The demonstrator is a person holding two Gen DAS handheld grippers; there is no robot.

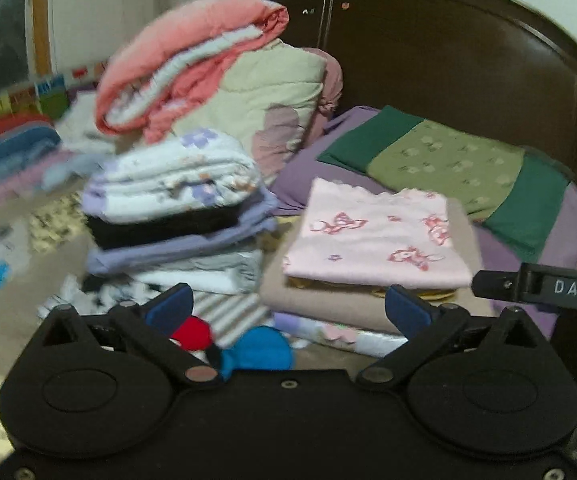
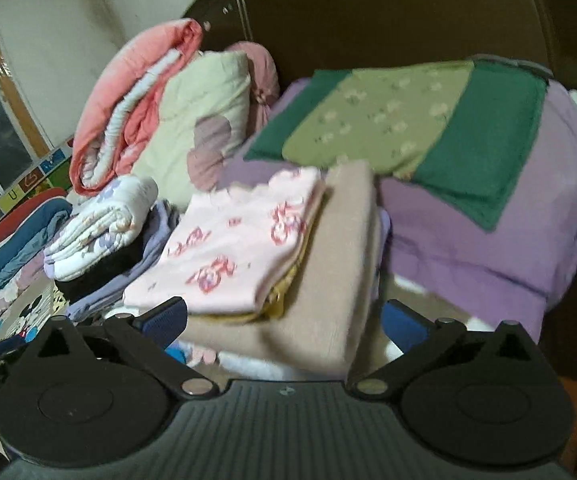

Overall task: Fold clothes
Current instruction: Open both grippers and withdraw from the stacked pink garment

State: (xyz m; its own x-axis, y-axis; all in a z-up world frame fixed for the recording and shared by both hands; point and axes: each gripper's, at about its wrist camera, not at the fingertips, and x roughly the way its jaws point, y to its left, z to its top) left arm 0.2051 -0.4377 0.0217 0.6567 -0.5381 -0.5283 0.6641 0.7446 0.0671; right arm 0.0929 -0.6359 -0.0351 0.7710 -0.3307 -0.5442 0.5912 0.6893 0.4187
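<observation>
Tools left (image 1: 286, 310) and right (image 2: 284, 320) both gape fully wide, empty, near the folded pink butterfly garment (image 1: 376, 240).

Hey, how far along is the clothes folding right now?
Done: the pink butterfly garment lies folded atop the beige stack, beside a second folded pile. In hand: nothing; the left gripper and right gripper are both open and empty. Left: no unfolded clothes clearly show.
</observation>
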